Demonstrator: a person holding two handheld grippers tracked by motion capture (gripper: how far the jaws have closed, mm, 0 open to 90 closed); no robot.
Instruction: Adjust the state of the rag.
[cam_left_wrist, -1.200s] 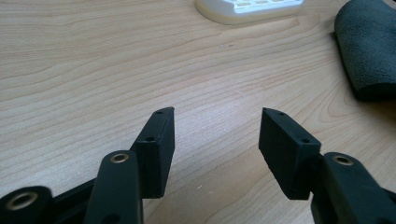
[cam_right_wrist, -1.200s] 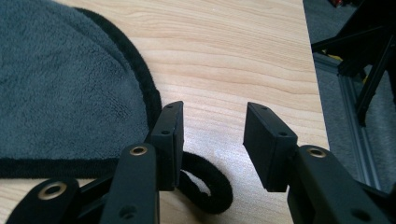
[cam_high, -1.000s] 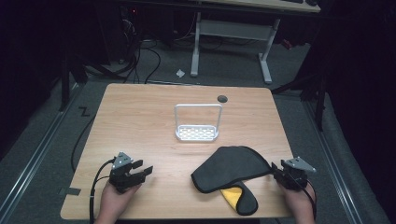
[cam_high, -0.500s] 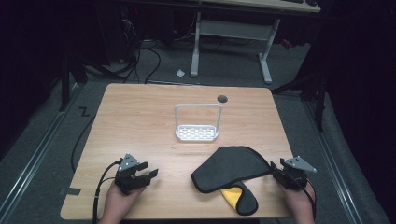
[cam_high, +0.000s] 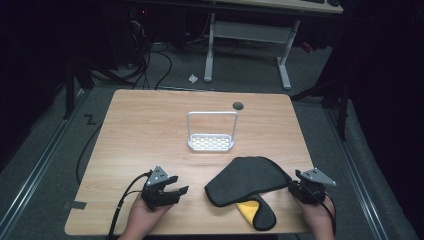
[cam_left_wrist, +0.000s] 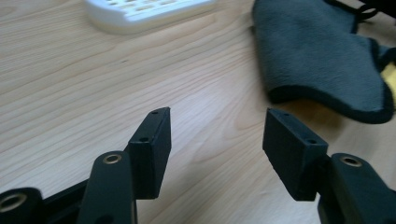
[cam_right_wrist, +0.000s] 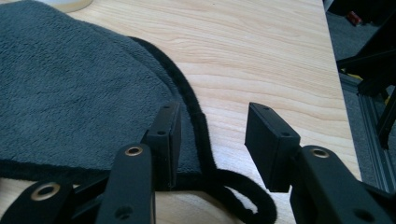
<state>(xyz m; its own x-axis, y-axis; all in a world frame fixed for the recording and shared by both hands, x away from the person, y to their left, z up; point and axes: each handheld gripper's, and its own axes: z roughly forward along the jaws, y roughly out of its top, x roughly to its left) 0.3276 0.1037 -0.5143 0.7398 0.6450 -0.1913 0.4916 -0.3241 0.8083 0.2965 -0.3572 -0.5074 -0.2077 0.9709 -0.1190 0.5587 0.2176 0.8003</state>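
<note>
From above, the mitt's (cam_high: 248, 182) yellow lining shows; closer, the right tool (cam_right_wrist: 212, 135) straddles its loop (cam_right_wrist: 243, 196), spread.

Left hand (cam_high: 145, 215): lower left of the high view, rising from the bottom edge, wrapped round the gripper body.
Left gripper (cam_high: 180, 190): lower left of centre, pointing right, grey plate on top; jaws wide apart and just been opening, nothing between them.
Right hand (cam_high: 316, 216): lower right corner, rising from the bottom edge.
Right gripper (cam_high: 291, 185): lower right, pointing left, grey plate on top; jaws parted, pads pressing nothing.
</note>
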